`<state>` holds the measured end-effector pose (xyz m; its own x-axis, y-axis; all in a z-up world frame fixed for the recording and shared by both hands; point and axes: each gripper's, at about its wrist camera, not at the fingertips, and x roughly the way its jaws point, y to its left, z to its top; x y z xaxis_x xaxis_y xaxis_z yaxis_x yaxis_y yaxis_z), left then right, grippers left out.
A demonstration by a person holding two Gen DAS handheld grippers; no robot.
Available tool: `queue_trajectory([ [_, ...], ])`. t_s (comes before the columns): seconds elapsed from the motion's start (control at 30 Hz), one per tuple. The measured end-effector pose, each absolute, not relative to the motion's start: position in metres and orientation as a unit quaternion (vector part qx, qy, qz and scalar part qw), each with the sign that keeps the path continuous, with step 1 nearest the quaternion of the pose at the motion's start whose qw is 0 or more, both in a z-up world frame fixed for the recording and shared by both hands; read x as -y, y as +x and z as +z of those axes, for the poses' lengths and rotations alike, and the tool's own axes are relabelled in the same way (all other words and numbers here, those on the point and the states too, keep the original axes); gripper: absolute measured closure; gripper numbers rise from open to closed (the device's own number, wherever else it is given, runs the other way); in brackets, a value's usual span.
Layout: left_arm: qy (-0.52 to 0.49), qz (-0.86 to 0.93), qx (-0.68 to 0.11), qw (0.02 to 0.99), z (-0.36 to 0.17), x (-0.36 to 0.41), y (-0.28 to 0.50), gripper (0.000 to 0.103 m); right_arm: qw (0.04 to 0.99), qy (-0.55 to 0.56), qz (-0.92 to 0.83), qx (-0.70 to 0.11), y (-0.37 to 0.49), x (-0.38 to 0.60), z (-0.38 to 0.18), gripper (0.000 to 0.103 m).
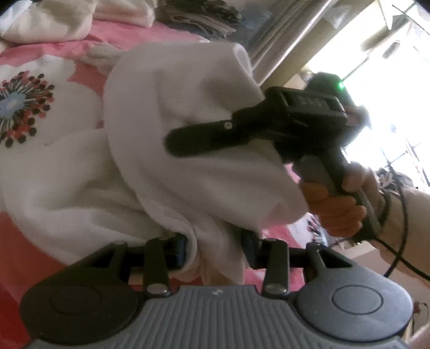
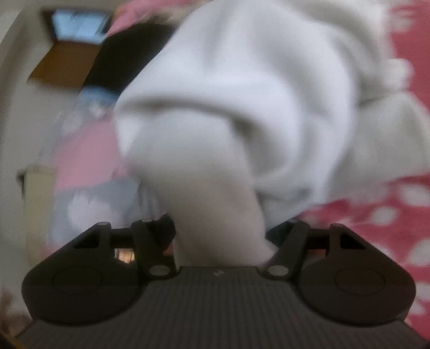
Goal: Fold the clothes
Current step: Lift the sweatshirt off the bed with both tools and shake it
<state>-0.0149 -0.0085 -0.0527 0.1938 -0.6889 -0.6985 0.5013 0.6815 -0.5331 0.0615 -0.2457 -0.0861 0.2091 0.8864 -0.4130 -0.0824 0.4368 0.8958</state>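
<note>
At the far left of the left wrist view lies the pink bedspread printed with large white flowers [image 1: 35, 107], covering the bed, and a pile of cream-white folded cloth [image 1: 53, 21] sits at its far edge. Next to that pile, toward the middle, is a stack of grey-brown patterned fabric [image 1: 199, 16]. In the middle of the view hangs the white soft knitted garment [image 1: 166, 150], bunched and partly lifted off the bedspread. Its lower fold runs between the fingers of the left claw [image 1: 217, 249]; the black pads press the cloth on both sides, so this claw grips the garment. To the right, the black right claw [image 1: 177, 142] reaches in from the window side, one long finger lying over the garment. A bare hand [image 1: 338, 212] holds its grey handle, with a black cable trailing from the wrist.

The right wrist view is blurred. There, the same white garment [image 2: 242, 107] fills the centre, and a thick fold passes between the fingers of that claw [image 2: 220, 236], which are parted around it; whether they pinch it cannot be told.
</note>
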Motion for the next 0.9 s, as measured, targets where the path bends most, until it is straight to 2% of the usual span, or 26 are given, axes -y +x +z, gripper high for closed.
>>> queue_trajectory([
  [0.2,-0.119,-0.463,-0.484,0.733,-0.026,-0.004,-0.057,0.047,0.593,0.368,0.503,-0.51,0.05,0.226,-0.064,0.04],
  [0.37,-0.124,-0.492,-0.51,0.695,-0.044,0.014,-0.078,0.044,0.556,0.344,0.533,-0.537,0.035,0.237,-0.063,0.039],
  [0.53,-0.128,-0.475,-0.534,0.687,-0.062,0.013,-0.075,0.043,0.618,0.351,0.434,-0.554,0.026,0.289,-0.063,0.036],
  [0.63,-0.113,-0.486,-0.524,0.691,-0.056,0.003,-0.068,0.034,0.677,0.337,0.368,-0.541,0.01,0.319,-0.047,0.029],
  [0.7,-0.093,-0.492,-0.515,0.696,-0.052,-0.005,-0.063,0.03,0.732,0.299,0.324,-0.519,-0.008,0.33,-0.028,0.028],
  [0.8,-0.053,-0.491,-0.494,0.715,-0.043,-0.021,-0.063,0.029,0.797,0.239,0.312,-0.458,-0.03,0.335,0.01,0.028],
  [0.9,-0.044,-0.454,-0.488,0.744,-0.04,-0.032,-0.058,0.03,0.82,0.203,0.349,-0.405,-0.047,0.322,0.041,0.032],
])
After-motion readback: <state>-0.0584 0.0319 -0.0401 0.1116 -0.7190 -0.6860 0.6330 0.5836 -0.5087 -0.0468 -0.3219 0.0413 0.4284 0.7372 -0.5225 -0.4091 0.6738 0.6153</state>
